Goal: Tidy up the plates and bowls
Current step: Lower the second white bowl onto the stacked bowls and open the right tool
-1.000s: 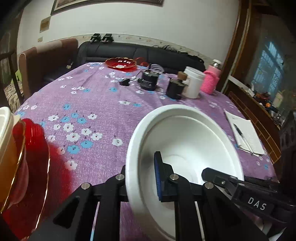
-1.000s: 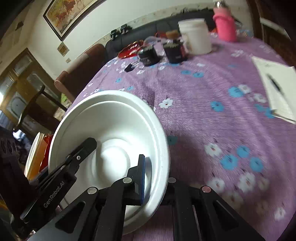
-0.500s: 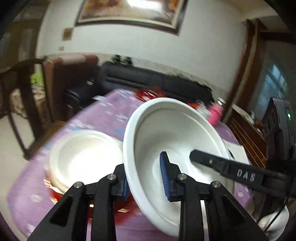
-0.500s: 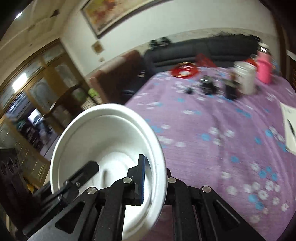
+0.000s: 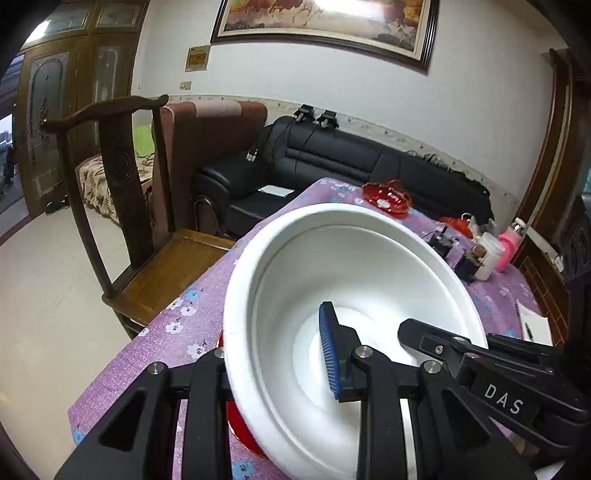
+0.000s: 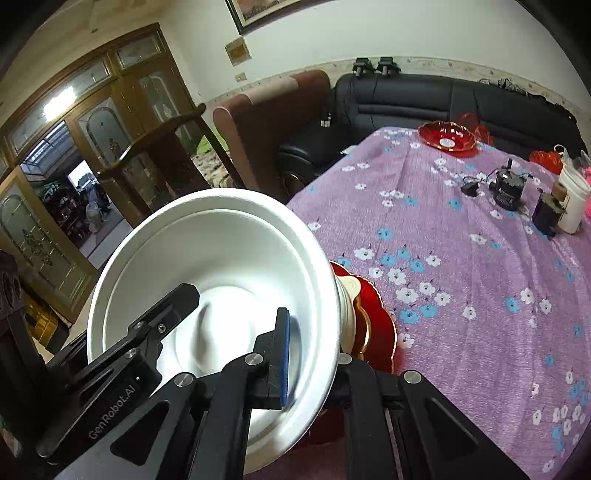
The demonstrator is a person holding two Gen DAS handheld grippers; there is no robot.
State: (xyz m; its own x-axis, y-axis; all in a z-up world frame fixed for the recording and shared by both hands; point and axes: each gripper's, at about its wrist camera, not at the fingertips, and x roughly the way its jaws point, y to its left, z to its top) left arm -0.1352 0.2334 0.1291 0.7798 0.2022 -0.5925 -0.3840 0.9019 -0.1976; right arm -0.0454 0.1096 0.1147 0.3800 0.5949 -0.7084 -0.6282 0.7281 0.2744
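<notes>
White foam bowl (image 5: 354,295) held up over the near left corner of the table (image 6: 480,258), tilted, rim gripped from two sides. Left gripper (image 5: 273,354) jaws closed on the bowl's left rim, blue-padded finger (image 5: 328,350) inside the bowl, the other finger outside under the wall; these jaws have just been opening a little, rim still between them. Right gripper (image 6: 310,343) jaws clamped tight on the bowl's right rim, blue pad (image 6: 283,354) inside, outer finger hidden behind the wall. Each gripper's black body shows in the other's view, reaching in over the bowl from the opposite side.

Just below the bowl: stack of a red gold-edged plate (image 6: 380,328) with a cream bowl (image 6: 349,295) on it, sitting on the purple flowered tablecloth (image 6: 461,295) near the table's near left corner. Cannot tell if the held bowl touches the cream one.

Far end of table: red glass dish (image 6: 447,140). Far right: black device (image 6: 509,188), small dark jar (image 6: 548,216), white tub (image 6: 572,199), pink bottle (image 5: 511,245). Notepad with pen (image 5: 533,326) at right edge.

Beyond the table: wooden chair (image 5: 122,206), brown armchair (image 5: 210,155), black sofa (image 5: 332,162), framed painting (image 5: 325,26) on the wall.
</notes>
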